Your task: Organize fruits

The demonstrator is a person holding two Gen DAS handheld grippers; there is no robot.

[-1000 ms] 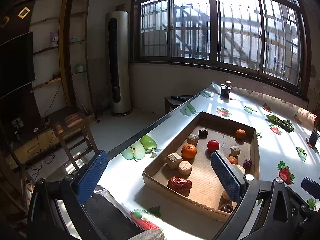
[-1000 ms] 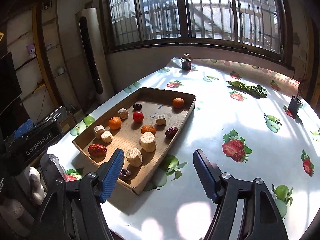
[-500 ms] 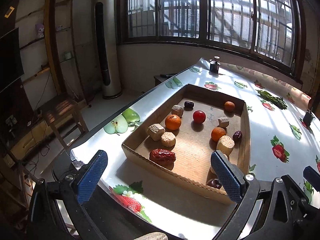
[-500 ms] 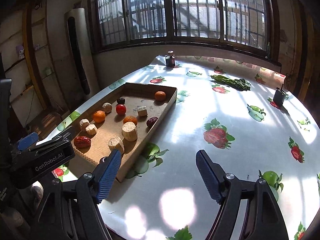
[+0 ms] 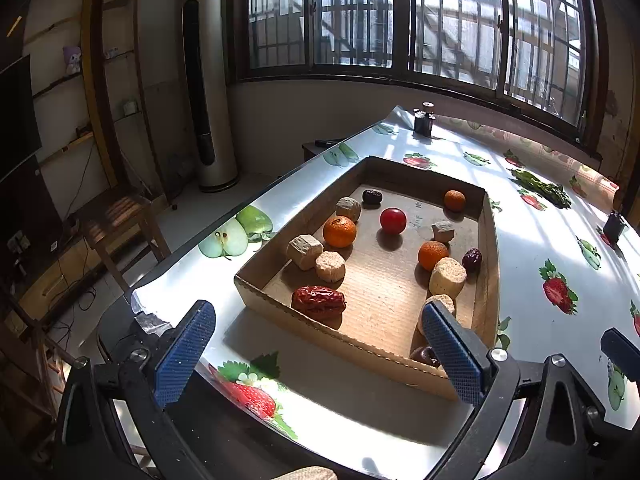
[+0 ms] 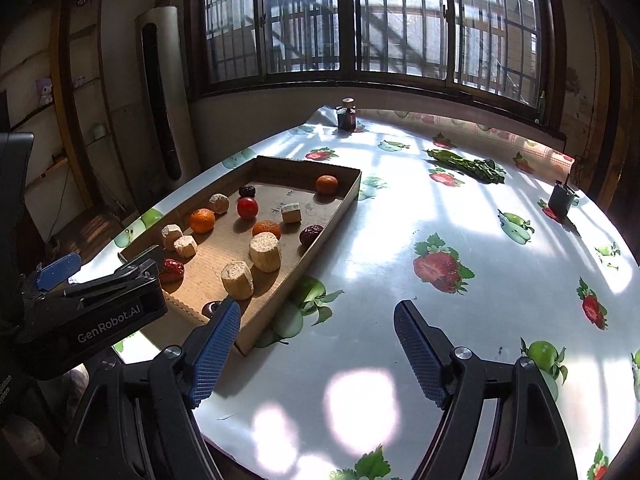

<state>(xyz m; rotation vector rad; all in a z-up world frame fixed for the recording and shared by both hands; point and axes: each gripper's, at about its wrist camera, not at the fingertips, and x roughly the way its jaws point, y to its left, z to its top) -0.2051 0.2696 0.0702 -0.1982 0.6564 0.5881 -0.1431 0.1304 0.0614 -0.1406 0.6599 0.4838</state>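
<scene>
A shallow cardboard tray [image 5: 256, 276] [image 6: 348, 196] lies on the table's left side. It holds several pieces: oranges [image 5: 339, 232] [image 6: 202, 220], a red tomato [image 5: 393, 220] [image 6: 247, 207], red dates [image 5: 319, 300] [image 6: 173, 268], dark dates [image 5: 372, 196] and pale beige chunks [image 5: 447, 276] [image 6: 265, 246]. My left gripper [image 5: 316, 354] is open and empty, just in front of the tray's near wall. My right gripper [image 6: 316, 348] is open and empty, over the bare tablecloth beside the tray's near right corner.
The table wears a glossy fruit-print cloth [image 6: 440, 268]. A small dark bottle [image 5: 424, 120] [image 6: 346, 115] stands at the far edge, green leaves [image 6: 468, 165] lie at the back right, and a dark clip [image 6: 562, 200] is at the right. A wooden chair [image 5: 120, 220] stands left of the table.
Both grippers have swung to the left, so the tray now sits more centred in the left view and farther left in the right view. Both stayed open. The fruits have not moved.
</scene>
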